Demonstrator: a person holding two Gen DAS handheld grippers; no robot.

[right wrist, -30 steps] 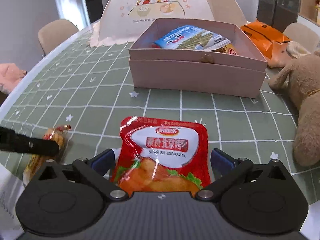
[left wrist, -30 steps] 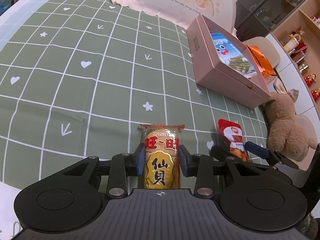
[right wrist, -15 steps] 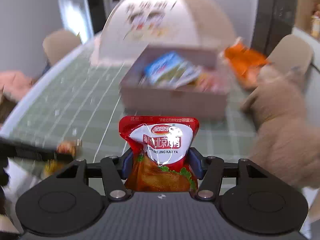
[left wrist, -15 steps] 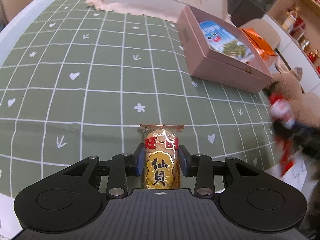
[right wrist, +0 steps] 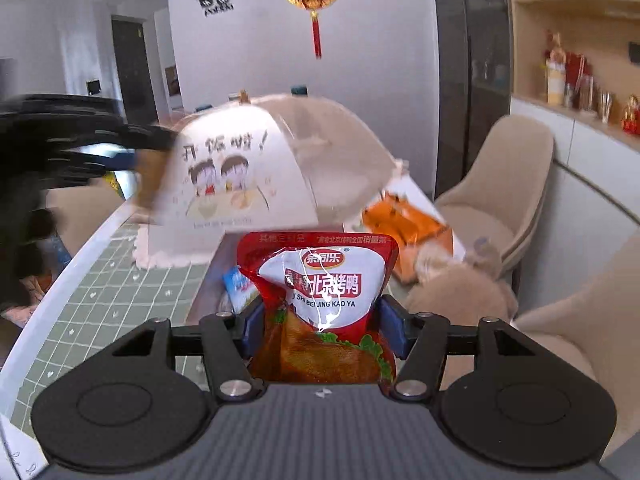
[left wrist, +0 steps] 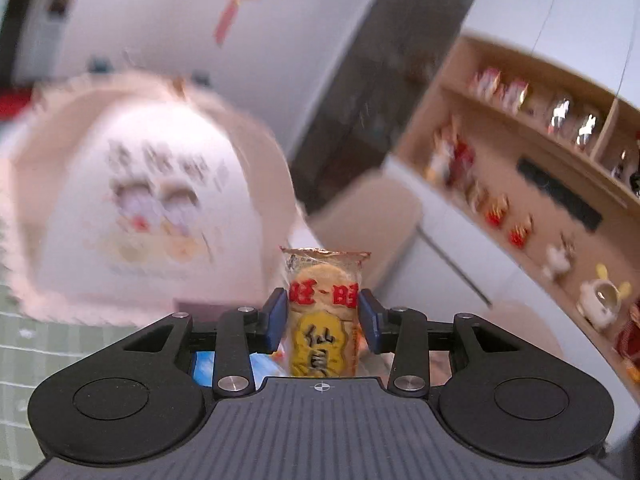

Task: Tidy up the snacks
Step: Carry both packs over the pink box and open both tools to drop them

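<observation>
The red roast-duck pouch (right wrist: pixel 326 300) is clamped between the blue pads of the right gripper (right wrist: pixel 322 330), about half its length projecting beyond the fingertips. It is judged soft, glossy and slippery; hold is best taken across its lower body, not the sealed top.

The rice-cracker pack (left wrist: pixel 323 312) stands upright between the fingers of the left gripper (left wrist: pixel 323 322), whose jaws have just been opening slightly. Its contents are judged light and brittle, so only moderate side pressure is advised.
</observation>
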